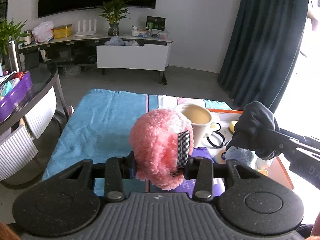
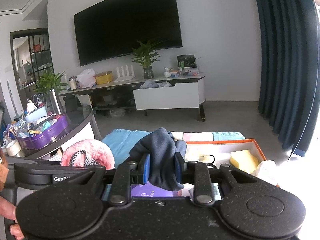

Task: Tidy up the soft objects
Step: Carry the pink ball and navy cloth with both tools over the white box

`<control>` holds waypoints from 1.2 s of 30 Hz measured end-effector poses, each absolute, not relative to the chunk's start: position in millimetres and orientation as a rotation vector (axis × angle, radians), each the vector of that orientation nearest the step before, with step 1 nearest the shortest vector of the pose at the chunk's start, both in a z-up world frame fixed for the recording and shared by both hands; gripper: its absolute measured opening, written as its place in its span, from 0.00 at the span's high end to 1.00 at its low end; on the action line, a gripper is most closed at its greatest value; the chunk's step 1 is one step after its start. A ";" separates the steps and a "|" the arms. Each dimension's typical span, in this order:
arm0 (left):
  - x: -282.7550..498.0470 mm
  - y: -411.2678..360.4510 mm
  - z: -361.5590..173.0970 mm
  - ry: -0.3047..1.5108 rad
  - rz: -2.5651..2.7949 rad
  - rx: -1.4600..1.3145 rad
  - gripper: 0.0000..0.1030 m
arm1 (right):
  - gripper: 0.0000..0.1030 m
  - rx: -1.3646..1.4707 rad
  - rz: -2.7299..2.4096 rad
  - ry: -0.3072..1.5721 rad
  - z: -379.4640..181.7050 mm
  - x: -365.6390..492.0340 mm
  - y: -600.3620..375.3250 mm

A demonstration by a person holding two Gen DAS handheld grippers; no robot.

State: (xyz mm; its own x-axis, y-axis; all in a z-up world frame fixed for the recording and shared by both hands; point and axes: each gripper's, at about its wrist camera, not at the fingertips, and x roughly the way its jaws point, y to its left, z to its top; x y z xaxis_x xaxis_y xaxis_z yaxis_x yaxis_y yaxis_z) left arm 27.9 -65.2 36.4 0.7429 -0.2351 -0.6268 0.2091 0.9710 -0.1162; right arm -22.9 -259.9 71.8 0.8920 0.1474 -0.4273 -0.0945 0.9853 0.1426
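The left gripper (image 1: 160,169) is clamped on a fluffy pink plush (image 1: 160,146) with a black-and-white checked ribbon (image 1: 183,150); the plush fills the gap between the fingers and hides whatever lies straight ahead under it. The right gripper (image 2: 162,169) pinches a bunched dark navy cloth (image 2: 160,150), held above the desk, its lower end hanging below the blue pads (image 2: 146,169). In the left wrist view the same cloth sits at 3 o'clock, and the right gripper's body runs off the frame's right edge.

Under both lies a blue towel (image 1: 100,124) spread over the desk, open and flat toward 10 o'clock. A cream cup (image 1: 197,120) stands just behind the plush at 1 o'clock, its lower half hidden. Toward 2 o'clock an orange-rimmed tray (image 2: 258,146) holds a yellow sponge (image 2: 243,161) and black hair ties (image 1: 216,140); a pale blue fuzzy item (image 1: 239,155) is partly covered by the cloth, so what it is cannot be told. A purple packet (image 2: 152,191) shows only through the gap below the right gripper's fingers.

At 9 o'clock a rounded side table (image 1: 50,80) carrying a purple tin (image 1: 16,98) stands near the desk's left edge. Dark curtains (image 1: 266,40) hang at 2 o'clock beside glare that washes out the right margin.
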 end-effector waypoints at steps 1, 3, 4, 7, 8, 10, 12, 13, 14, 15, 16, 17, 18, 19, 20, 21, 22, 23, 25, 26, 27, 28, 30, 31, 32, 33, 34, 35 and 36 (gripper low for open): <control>27.6 -67.2 36.8 0.691 -0.247 -0.036 0.59 | 0.69 0.122 0.122 0.450 72.2 -23.4 -261.7; 28.2 -70.6 37.1 0.690 -0.254 -0.032 0.59 | 0.69 0.124 0.114 0.448 72.2 -24.6 -264.6; 28.3 -72.3 37.2 0.689 -0.257 -0.030 0.59 | 0.69 0.125 0.109 0.447 72.4 -25.1 -266.3; 30.4 -75.7 37.3 0.692 -0.269 -0.032 0.59 | 0.69 0.131 0.097 0.443 72.4 -26.2 -271.5; 30.5 -77.5 37.6 0.690 -0.272 -0.031 0.59 | 0.69 0.133 0.092 0.442 72.4 -26.6 -273.3; 30.5 -81.2 38.1 0.688 -0.279 -0.027 0.59 | 0.69 0.139 0.083 0.439 72.7 -27.1 -277.2; 30.1 -85.0 38.9 0.685 -0.288 -0.023 0.59 | 0.69 0.145 0.075 0.437 73.0 -27.7 -281.0; 29.8 -86.8 38.9 0.684 -0.291 -0.021 0.59 | 0.69 0.146 0.071 0.436 73.1 -28.0 -282.1; 29.8 -88.5 38.7 0.683 -0.294 -0.019 0.59 | 0.69 0.148 0.068 0.435 73.1 -28.4 -284.2; 29.7 -90.2 38.6 0.683 -0.297 -0.016 0.59 | 0.69 0.150 0.065 0.434 73.0 -29.1 -285.6; 29.7 -92.1 38.4 0.683 -0.299 -0.015 0.59 | 0.69 0.150 0.063 0.434 72.7 -29.1 -287.0; 29.5 -93.8 38.3 0.683 -0.302 -0.014 0.59 | 0.69 0.150 0.059 0.434 72.7 -29.6 -288.2; 30.0 -95.4 38.4 0.684 -0.306 -0.013 0.59 | 0.69 0.150 0.057 0.434 73.0 -28.9 -288.2; 29.9 -96.9 38.3 0.685 -0.309 -0.012 0.59 | 0.69 0.151 0.053 0.433 73.0 -29.3 -289.4; 29.8 -98.6 38.3 0.686 -0.314 -0.011 0.59 | 0.69 0.152 0.050 0.432 73.4 -29.7 -291.1; 30.1 -100.5 38.2 0.687 -0.317 -0.010 0.59 | 0.69 0.153 0.046 0.431 73.4 -29.9 -292.7; 30.2 -101.7 38.3 0.687 -0.319 -0.010 0.59 | 0.69 0.154 0.043 0.430 73.4 -30.5 -294.6; 30.1 -103.6 38.5 0.686 -0.322 -0.007 0.59 | 0.69 0.156 0.040 0.428 73.6 -31.0 -296.0; 30.9 -106.9 38.9 0.686 -0.329 -0.005 0.59 | 0.69 0.158 0.033 0.427 73.7 -31.6 -298.8; 31.2 -108.4 39.2 0.686 -0.333 -0.005 0.59 | 0.69 0.160 0.029 0.426 73.7 -32.1 -300.5; 31.5 -110.0 39.2 0.687 -0.338 -0.006 0.59 | 0.69 0.161 0.026 0.426 73.8 -32.4 -302.2; 32.1 -111.9 39.3 0.688 -0.341 -0.005 0.59 | 0.69 0.161 0.021 0.425 74.0 -32.5 -304.0; 33.1 -116.0 39.2 0.687 -0.350 -0.002 0.59 | 0.69 0.164 0.010 0.423 74.4 -34.0 -308.6; 33.5 -118.2 38.9 0.687 -0.355 0.001 0.59 | 0.69 0.165 0.004 0.422 74.6 -34.7 -310.7; 33.8 -120.7 38.7 0.687 -0.360 0.003 0.59 | 0.69 0.166 -0.003 0.420 74.9 -35.4 -313.2; 34.2 -123.2 38.5 0.687 -0.364 0.005 0.59 | 0.69 0.168 -0.008 0.419 74.9 -35.8 -315.6; 34.2 -125.4 38.0 0.687 -0.368 0.006 0.59 | 0.69 0.170 -0.014 0.417 75.0 -36.0 -317.3; 34.7 -128.1 37.6 0.688 -0.374 0.009 0.59 | 0.69 0.172 -0.021 0.416 75.0 -36.6 -320.3; 35.0 -130.4 37.3 0.689 -0.379 0.012 0.59 | 0.69 0.172 -0.026 0.415 74.8 -37.5 -322.5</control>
